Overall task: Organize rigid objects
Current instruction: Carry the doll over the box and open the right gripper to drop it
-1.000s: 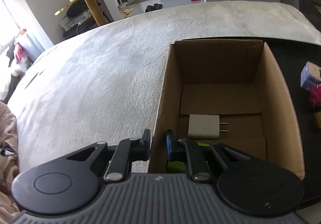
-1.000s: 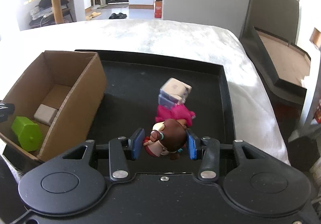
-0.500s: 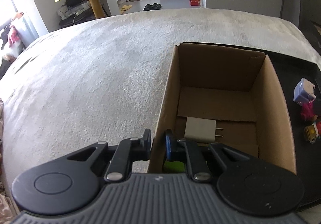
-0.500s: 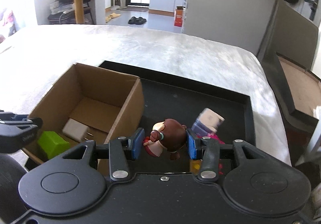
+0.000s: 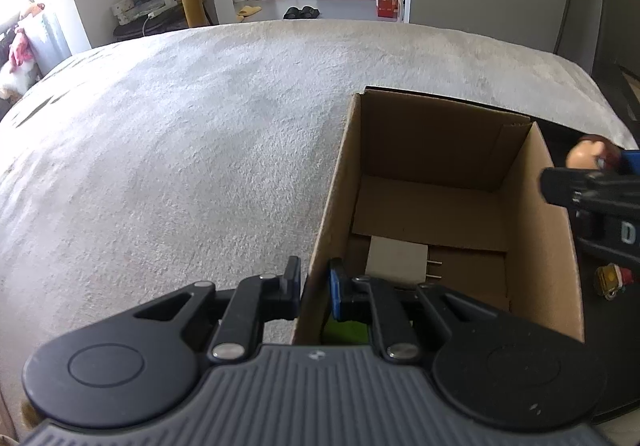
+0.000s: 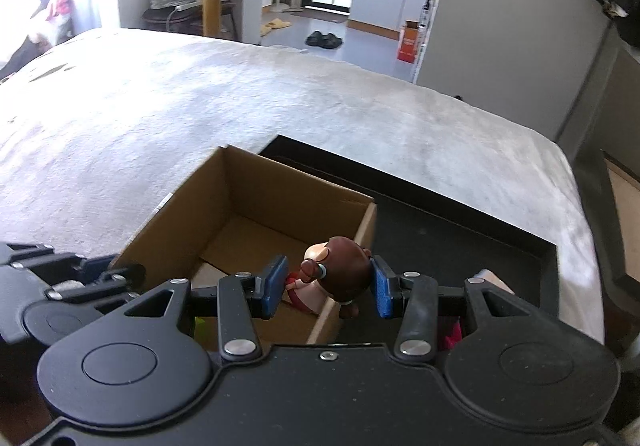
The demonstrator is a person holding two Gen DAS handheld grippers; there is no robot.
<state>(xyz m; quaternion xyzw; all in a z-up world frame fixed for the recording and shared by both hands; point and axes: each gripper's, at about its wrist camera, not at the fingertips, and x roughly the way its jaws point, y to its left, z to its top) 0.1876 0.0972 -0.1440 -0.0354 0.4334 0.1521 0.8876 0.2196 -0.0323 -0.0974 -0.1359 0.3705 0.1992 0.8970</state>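
Observation:
My left gripper [image 5: 314,286] is shut on the near left wall of an open cardboard box [image 5: 536,206], one pad outside and one inside. A white plug adapter [image 5: 396,260] and a green block [image 5: 346,332] lie on the box floor. My right gripper [image 6: 326,286] is shut on a small brown-haired doll figure [image 6: 340,278], held above the right wall of the cardboard box [image 6: 256,198]. From the left wrist view the doll [image 5: 590,156] and the right gripper's fingers [image 5: 588,186] show at the right edge, over the box's right rim.
The box stands on a black tray [image 6: 460,238] on a pale grey bedspread [image 5: 180,150]. A small yellow and red toy [image 5: 610,280] lies on the tray right of the box; a pink toy [image 6: 454,334] and a pale block [image 6: 494,280] peek out behind my right gripper.
My right gripper has carried the doll up and leftward from the tray to above the box's right wall. My left gripper keeps its hold on the box wall, and its view has tilted slightly.

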